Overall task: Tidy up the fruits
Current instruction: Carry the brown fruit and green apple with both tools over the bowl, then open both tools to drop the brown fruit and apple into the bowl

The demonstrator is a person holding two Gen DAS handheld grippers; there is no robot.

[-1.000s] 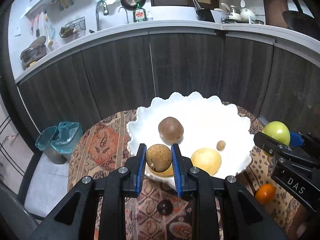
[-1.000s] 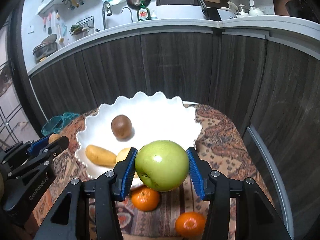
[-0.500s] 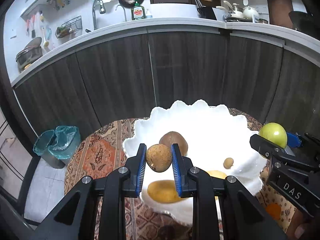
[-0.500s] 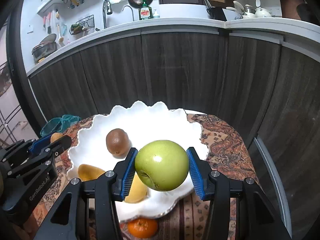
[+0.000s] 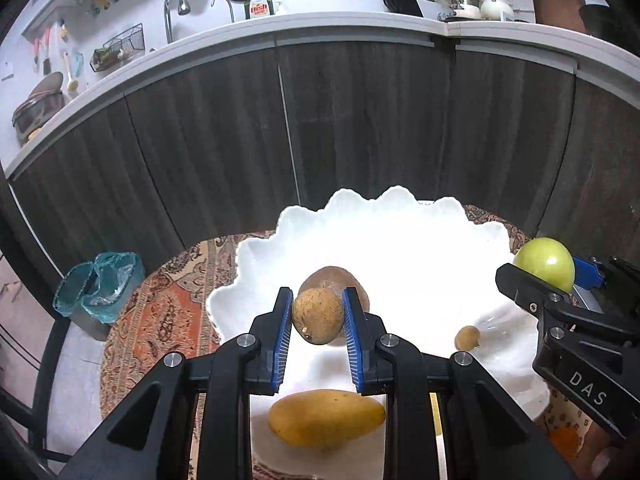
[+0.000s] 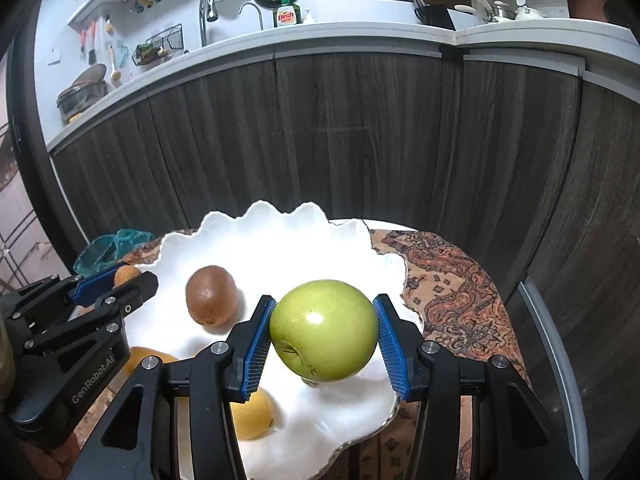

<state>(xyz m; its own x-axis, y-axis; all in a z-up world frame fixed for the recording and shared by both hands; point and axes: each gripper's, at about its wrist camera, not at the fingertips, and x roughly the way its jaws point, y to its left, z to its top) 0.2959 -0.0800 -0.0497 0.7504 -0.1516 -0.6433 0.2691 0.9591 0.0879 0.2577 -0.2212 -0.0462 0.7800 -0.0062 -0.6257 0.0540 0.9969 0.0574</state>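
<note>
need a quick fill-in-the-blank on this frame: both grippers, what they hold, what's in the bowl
1. The right gripper is shut on a green ____.
2. The left gripper grips a small round ____-coloured fruit.
3. Both held fruits hang above the scalloped ____ bowl.
4. The yellow mango lies ____ the bowl.

Missing words: apple; brown; white; in
</note>
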